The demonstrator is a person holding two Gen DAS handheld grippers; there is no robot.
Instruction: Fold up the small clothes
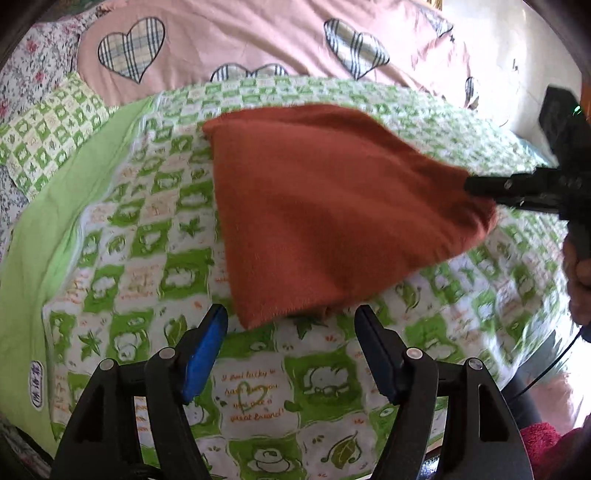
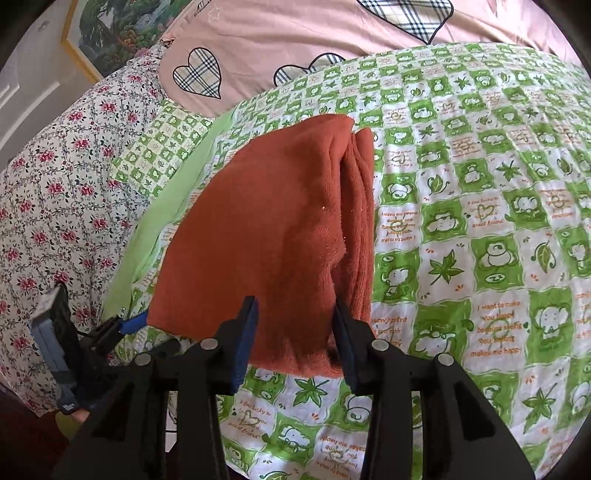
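Observation:
A rust-orange cloth [image 1: 317, 206], folded, lies on the green-and-white checked quilt [image 1: 155, 229]. My left gripper [image 1: 291, 312] stands open at its near corner; the corner reaches between the blue pads without touching them. At the cloth's right corner is my right gripper [image 1: 471, 186]. In the right wrist view the cloth [image 2: 266, 229] runs away from my right gripper [image 2: 294, 302], its near end lying between the parted fingers with stacked layers showing on the right side. The pads do not visibly squeeze it. The left gripper [image 2: 123, 326] shows at the cloth's left corner.
A pink quilt with plaid hearts [image 1: 258, 40] lies beyond the checked quilt, and a floral sheet [image 2: 55, 192] covers the left side. A framed picture [image 2: 110, 33] hangs on the wall. A hand [image 1: 580, 280] holds the right gripper. A red cloth [image 1: 539, 439] sits at the lower right.

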